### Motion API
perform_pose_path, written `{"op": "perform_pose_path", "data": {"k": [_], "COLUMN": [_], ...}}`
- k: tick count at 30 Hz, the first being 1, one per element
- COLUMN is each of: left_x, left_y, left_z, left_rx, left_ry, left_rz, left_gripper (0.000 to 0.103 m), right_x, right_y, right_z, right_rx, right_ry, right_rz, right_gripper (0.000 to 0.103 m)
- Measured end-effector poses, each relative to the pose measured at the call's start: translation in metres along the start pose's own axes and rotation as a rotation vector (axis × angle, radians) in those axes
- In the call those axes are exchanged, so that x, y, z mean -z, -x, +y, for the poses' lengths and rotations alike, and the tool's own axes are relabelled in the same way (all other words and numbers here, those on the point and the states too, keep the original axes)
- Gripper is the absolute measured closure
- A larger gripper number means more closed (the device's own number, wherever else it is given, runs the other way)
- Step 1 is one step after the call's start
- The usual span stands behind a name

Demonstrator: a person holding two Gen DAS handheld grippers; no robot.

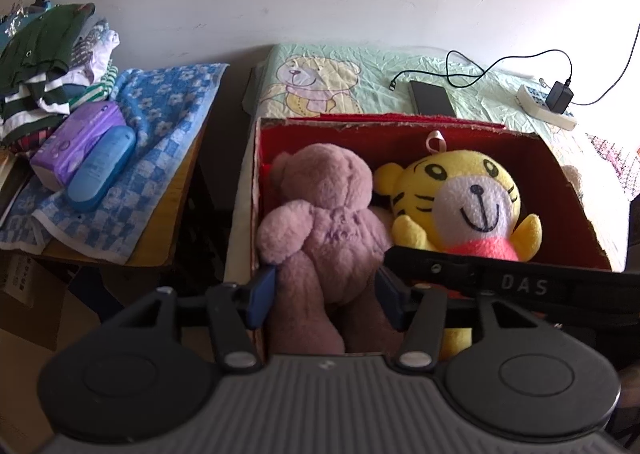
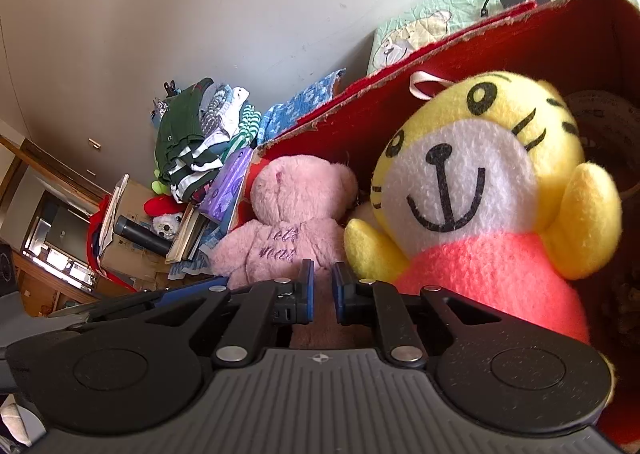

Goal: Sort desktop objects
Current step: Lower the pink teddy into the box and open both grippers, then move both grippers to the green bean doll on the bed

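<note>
Red-lined box [image 1: 568, 190], pink bear [image 1: 324, 222] between left fingers [image 1: 262, 294]

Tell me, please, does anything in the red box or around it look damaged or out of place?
The red box has a frayed, torn top rim. The pink teddy bear and the yellow tiger toy lean crowded together inside. Nothing looks spilled.

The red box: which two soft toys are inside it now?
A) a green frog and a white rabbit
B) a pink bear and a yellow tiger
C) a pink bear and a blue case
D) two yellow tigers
B: in the left wrist view the pink bear and the yellow tiger sit side by side within the walls of the red box.
</note>
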State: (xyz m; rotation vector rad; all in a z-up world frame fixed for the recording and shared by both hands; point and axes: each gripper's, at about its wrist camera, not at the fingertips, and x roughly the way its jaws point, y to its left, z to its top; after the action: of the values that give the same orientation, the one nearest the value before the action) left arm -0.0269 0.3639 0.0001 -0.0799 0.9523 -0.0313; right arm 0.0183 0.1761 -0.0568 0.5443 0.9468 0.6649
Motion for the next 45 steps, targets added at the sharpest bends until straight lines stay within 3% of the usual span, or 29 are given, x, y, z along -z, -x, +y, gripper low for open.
{"op": "perform_pose_path", "data": {"k": [6, 21, 23, 27, 35, 41, 45], "left_x": [0.004, 0.007, 0.006, 0.001, -0.016, -0.025, -0.032], "left_y": [0.0, 0.001, 0.007, 0.021, 0.013, 0.007, -0.005], "left_z": [-0.01, -0.045, -0.053, -0.078, -0.146, -0.208, -0.244], "left_rx": [-0.037, -0.218, -0.232, -0.246, -0.13, -0.037, 0.055], "left_ry": [-0.002, 0.039, 0.037, 0.006, -0.072, -0.136, -0.136], "left_rz": [0.001, 0.042, 0.029, -0.033, -0.047, -0.066, -0.035], "left_gripper": [0.033, 0.026, 0.024, 0.011, 0.011, 0.011, 0.011], "right_x": [0.003, 0.003, 0.001, -0.002, -0.008, -0.019, -0.027], "right_y": [0.014, 0.06, 0.067, 0.082, 0.128, 0.169, 0.195], "right_z": [-0.004, -0.011, -0.013, -0.019, -0.045, -0.086, -0.117], "right_rx": [0.014, 0.057, 0.06, 0.066, 0.062, 0.067, 0.102], "right_ry": [0.011, 0.126, 0.144, 0.175, 0.199, 0.133, 0.074], "right_rz": [-0.02, -0.05, -0.056, -0.066, -0.127, -0.196, -0.245], "right_gripper": [0.09, 0.084, 0.084, 0.084, 0.083, 0.083, 0.081]}}
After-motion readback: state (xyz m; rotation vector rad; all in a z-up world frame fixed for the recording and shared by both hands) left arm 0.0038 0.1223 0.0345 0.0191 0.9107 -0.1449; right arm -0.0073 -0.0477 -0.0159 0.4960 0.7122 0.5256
